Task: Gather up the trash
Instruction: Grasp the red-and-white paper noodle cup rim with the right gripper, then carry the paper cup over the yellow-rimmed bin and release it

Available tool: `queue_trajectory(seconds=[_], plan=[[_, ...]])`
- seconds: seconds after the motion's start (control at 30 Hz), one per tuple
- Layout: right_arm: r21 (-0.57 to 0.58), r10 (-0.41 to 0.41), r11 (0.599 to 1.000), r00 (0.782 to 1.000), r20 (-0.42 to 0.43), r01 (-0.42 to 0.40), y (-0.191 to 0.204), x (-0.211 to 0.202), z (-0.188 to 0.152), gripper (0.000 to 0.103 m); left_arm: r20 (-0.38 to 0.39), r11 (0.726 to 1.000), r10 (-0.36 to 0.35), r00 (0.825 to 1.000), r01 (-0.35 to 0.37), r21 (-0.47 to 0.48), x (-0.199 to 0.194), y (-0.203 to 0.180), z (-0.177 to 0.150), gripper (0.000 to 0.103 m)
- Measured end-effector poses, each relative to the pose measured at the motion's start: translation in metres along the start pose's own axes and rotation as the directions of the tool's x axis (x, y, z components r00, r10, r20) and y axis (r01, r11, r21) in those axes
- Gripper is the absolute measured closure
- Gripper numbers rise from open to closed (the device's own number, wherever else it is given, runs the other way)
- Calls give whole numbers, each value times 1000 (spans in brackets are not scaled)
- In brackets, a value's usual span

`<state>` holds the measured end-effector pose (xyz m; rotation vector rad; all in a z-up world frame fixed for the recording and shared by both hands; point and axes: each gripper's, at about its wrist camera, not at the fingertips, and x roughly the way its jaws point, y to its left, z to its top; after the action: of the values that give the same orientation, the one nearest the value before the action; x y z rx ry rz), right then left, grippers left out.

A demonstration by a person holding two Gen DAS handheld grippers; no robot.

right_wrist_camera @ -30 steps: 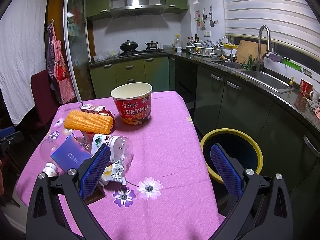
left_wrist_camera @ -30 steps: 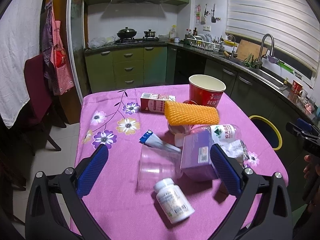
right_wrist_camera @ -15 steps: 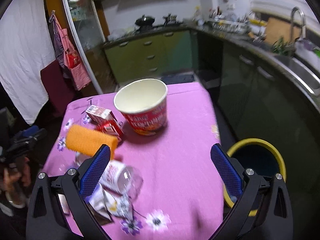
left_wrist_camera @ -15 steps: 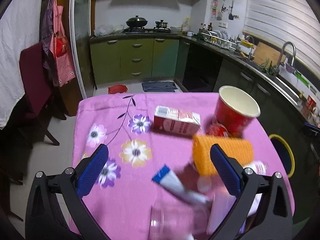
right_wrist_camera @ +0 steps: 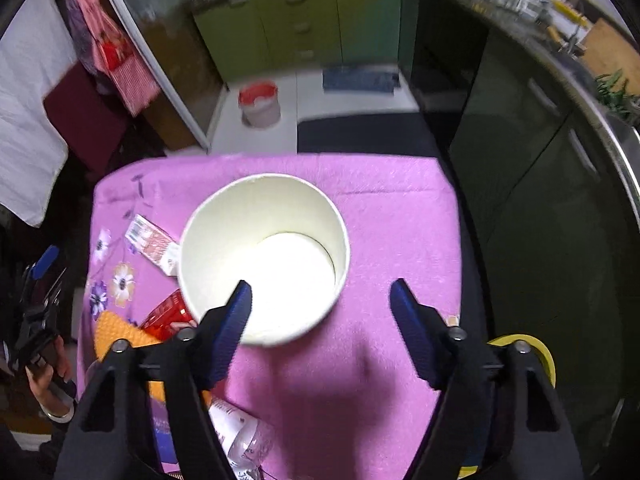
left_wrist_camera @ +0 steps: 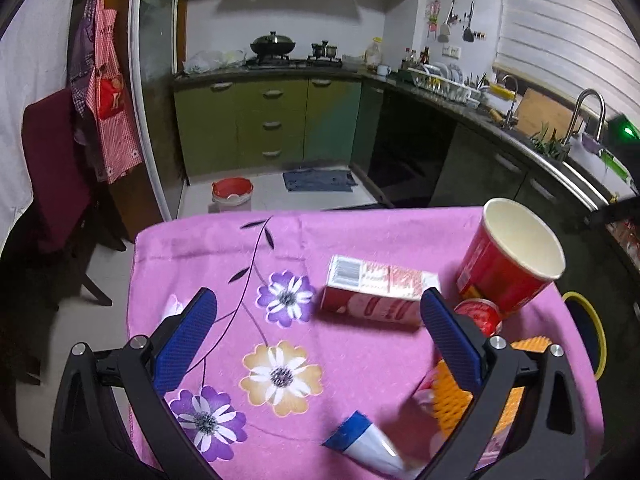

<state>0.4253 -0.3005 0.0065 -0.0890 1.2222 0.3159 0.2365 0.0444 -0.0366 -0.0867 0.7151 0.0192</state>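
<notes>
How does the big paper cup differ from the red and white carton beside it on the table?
The paper cup stands upright with its mouth open; the carton lies flat on its side. The cup is round and tapered, the carton rectangular. The cup looks taller and wider. Both are red and white and rest on the pink tablecloth.

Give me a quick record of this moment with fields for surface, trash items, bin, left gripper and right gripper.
surface: table with pink floral cloth
trash items: red paper cup upright and empty; milk carton on its side; orange foam net; blue-capped tube; plastic bottle
bin: yellow-rimmed bin on the floor beside the table
left gripper: jaws open, empty, above the cloth by the carton
right gripper: jaws open, left one over the cup's mouth, right one outside it, not gripping
</notes>
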Motion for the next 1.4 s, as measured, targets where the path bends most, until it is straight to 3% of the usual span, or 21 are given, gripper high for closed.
queue_trajectory(seconds=[0.2, 0.5, 0.67, 0.9, 1.0, 1.23, 1.4], plan=[[33, -3, 999, 991, -132, 7, -9, 48, 26, 60, -5, 1000, -25, 1000, 25, -5, 2, 1, -4, 6], [63, -21, 997, 963, -269, 39, -20, 106, 28, 76, -20, 999, -29, 999, 29, 18, 8, -6, -8, 6], [60, -18, 997, 956, -294, 37, -18, 121, 27, 98, -21, 999, -36, 999, 36, 33, 7, -10, -9, 6], [86, 18, 996, 962, -274, 6, -23, 118, 24, 99, -20, 998, -50, 999, 51, 46, 6, -14, -11, 6], [112, 45, 993, 973, -226, -20, -36, 91, 21, 99, -9, 997, -57, 998, 58, 49, 3, -15, -11, 6], [254, -13, 966, 990, -141, 49, -133, 5, -24, 99, -6, 995, -82, 997, 82, 60, -1, -21, -12, 6], [427, -89, 891, 981, -170, 155, -232, -5, -93, 99, -11, 992, -96, 995, 97, 78, -1, -28, -14, 6]])
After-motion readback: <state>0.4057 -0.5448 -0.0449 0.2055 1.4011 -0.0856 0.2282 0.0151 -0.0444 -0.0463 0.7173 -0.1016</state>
